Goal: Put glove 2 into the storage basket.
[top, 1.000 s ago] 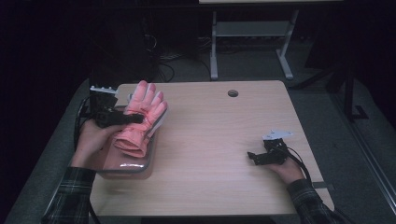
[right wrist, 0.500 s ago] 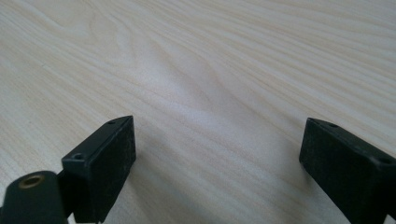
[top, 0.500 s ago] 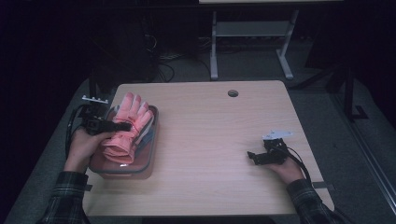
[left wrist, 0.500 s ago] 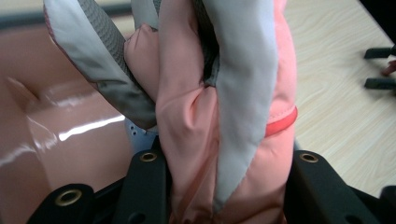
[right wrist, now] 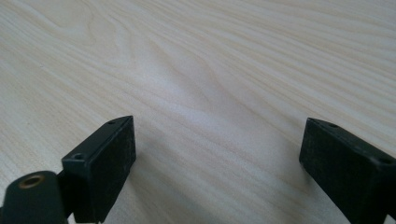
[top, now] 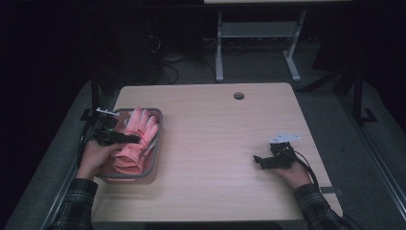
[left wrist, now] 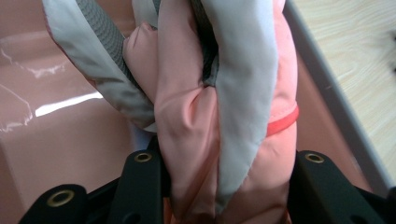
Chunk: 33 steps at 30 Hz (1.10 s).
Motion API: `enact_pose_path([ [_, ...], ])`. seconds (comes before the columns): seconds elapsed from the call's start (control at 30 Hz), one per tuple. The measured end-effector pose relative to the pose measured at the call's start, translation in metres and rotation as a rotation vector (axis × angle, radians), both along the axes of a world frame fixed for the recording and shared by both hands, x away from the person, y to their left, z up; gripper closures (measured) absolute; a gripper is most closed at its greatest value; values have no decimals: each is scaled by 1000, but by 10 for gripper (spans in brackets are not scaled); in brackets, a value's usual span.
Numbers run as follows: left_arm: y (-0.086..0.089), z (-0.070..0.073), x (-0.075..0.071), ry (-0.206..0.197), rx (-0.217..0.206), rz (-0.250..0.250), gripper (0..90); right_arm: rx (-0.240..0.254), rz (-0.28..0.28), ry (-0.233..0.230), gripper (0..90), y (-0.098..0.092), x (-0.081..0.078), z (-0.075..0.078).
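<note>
The left gripper (top: 125, 139) sits low over a pink tray (top: 158, 125) at the table's (top: 220, 143) left edge, with a pink glove (top: 136, 143) bunched between its jaws. In the left gripper view the glove (left wrist: 219, 116) fills the gap from one black jaw to the other, its pink shell, grey-white lining and a red cuff band pressed against both, so the jaws grip it; they have just been opening a little, yet the fabric remains wedged between them. The glove's fingertips run out of the top of that view, and its lower end is hidden below the jaws. Beyond and beside the jaws lies the glossy tray floor (left wrist: 70, 130); the tray's grey rim (left wrist: 327, 88) runs along the right jaw's side. From above, the hand and gripper body cover the glove's middle, and how much of it rests on the tray floor is hard to tell.

The right gripper (top: 261, 161) lies on bare wood well apart from the tray. Its jaws (right wrist: 215, 163) stand wide open with nothing but tabletop between them; the tip of the right-hand jaw is cut off by the frame.
</note>
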<state>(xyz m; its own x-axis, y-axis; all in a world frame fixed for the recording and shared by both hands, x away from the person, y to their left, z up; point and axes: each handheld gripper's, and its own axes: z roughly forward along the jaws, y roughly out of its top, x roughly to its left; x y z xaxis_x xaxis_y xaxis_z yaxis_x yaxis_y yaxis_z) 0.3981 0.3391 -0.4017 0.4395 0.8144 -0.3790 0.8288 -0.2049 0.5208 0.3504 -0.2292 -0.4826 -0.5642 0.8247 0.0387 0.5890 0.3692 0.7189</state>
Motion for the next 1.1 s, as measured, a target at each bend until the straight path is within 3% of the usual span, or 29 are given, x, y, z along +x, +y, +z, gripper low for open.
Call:
enact_pose_path([
  [0.1,2,-1,0,-10,-7,-6,526,1,-3,3,101,0,0,0],
  [0.2,2,3,0,-21,-3,-15,402,0,-4,1,101,0,0,0],
  [0.33,4,11,0,-40,47,-25,244,0,-4,1,101,0,0,0],
  [0.43,8,21,0,-77,66,0,180,0,-3,0,101,0,0,0],
  [0.87,30,59,-11,-199,102,36,136,0,-3,1,101,0,0,0],
  [1.1,13,76,-13,-260,92,-19,137,0,-4,1,101,0,0,0],
])
